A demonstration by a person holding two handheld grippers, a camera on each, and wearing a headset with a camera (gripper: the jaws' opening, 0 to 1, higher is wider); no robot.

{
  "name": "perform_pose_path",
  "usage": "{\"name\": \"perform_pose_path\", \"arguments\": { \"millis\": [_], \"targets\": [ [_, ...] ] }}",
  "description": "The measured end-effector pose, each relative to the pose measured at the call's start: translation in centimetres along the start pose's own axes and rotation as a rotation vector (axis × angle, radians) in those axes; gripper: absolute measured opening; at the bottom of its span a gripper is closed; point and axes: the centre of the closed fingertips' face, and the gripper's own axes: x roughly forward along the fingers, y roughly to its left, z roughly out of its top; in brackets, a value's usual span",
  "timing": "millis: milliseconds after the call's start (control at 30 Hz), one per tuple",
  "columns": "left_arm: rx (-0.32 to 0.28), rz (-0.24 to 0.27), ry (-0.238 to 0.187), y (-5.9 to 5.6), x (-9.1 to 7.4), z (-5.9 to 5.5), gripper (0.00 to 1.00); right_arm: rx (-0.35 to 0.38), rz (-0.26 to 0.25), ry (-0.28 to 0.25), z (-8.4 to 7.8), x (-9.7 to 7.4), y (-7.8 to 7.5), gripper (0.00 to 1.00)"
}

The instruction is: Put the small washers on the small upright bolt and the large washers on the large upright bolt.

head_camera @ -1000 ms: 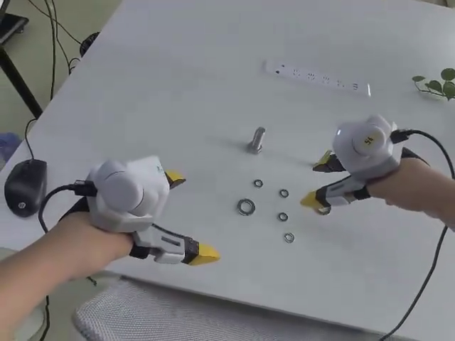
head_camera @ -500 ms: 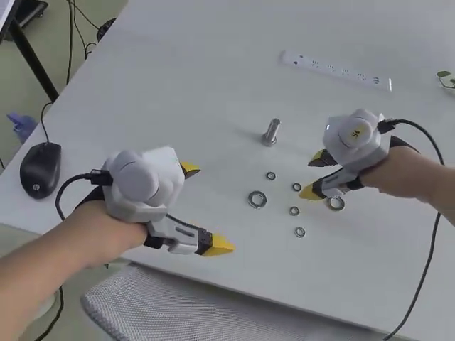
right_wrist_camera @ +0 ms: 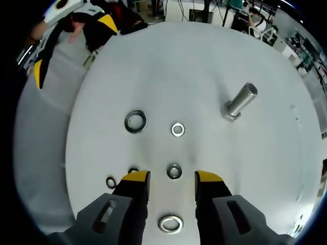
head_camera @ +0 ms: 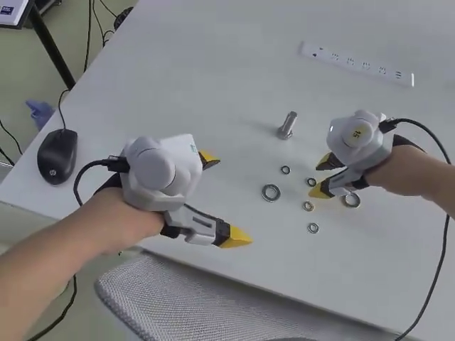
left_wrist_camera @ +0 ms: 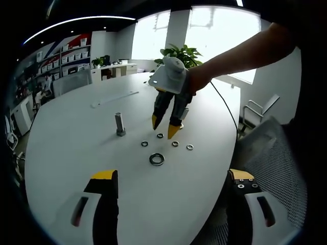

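Right claw over the washers, nothing gripped yet.

Our right claw [head_camera: 319,177] hangs part-spread and empty above a small washer [right_wrist_camera: 174,171] that lies flat on the table [head_camera: 213,71]. The upright bolt [head_camera: 287,126] stands just beyond the scatter. Left claw [head_camera: 226,197] is spread wide and empty near the table edge. We judge the pick is next: set the tips either side of the rim, pinch gently so the thin ring doesn't skid, lift level.

Shiny metal washers [head_camera: 271,192] and bolt [head_camera: 288,125] on a smooth, matt white tabletop [head_camera: 213,71].
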Motion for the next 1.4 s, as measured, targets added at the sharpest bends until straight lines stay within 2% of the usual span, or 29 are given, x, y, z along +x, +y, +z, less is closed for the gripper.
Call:
{"name": "perform_pose_path", "arguments": {
  "millis": [167, 233, 267, 333, 467, 567, 633, 733, 867, 1067, 1233, 1400],
  "targets": [
    [-0.001, -0.002, -0.001, -0.3, -0.1, 0.1, 0.86, -0.005, -0.005, 0.006, 0.1, 0.2, 0.1, 0.35],
    [0.001, -0.003, 0.001, -0.4, -0.1, 0.1, 0.85, -0.027, -0.009, 0.038, -0.5, 0.4, 0.2, 0.33],
    [0.001, -0.003, 0.001, -0.4, -0.1, 0.1, 0.84, -0.049, -0.02, 0.022, -0.2, 0.5, 0.0, 0.32],
    [-0.002, -0.002, -0.002, -0.5, -0.1, 0.1, 0.83, -0.013, -0.019, 0.025, -0.3, 0.4, 0.0, 0.32],
    [0.001, -0.002, 0.01, -0.9, 0.0, -0.4, 0.82, -0.022, -0.021, 0.027, -0.3, 0.4, 0.1, 0.3],
    [-0.001, -0.005, 0.012, -1.2, 0.0, -0.5, 0.81, -0.03, -0.026, 0.041, -0.4, 0.4, 0.2, 0.19],
    [0.002, -0.007, 0.011, -1.6, -0.1, -0.6, 0.8, -0.036, -0.032, 0.05, -0.4, 0.5, 0.0, 0.16],
    [-0.002, -0.008, 0.016, -1.6, -0.2, -0.8, 0.78, -0.023, -0.031, 0.062, -0.3, 0.5, -0.2, 0.16],
    [-0.009, -0.002, 0.024, -1.6, -0.4, -1.2, 0.78, -0.043, -0.035, 0.098, -0.3, 0.6, 0.0, 0.16],
    [-0.006, 0.004, 0.031, -1.6, -0.5, -1.4, 0.77, -0.008, -0.04, 0.149, -0.3, 0.6, -0.2, 0.15],
    [-0.01, 0.009, 0.028, -1.5, -0.7, -1.3, 0.77, -0.044, -0.05, 0.153, -0.3, 0.6, -0.1, 0.16],
    [-0.016, 0.01, 0.035, -1.4, -0.9, -1.8, 0.76, -0.077, -0.059, 0.15, -0.1, 0.7, -0.1, 0.16]
  ]
}}
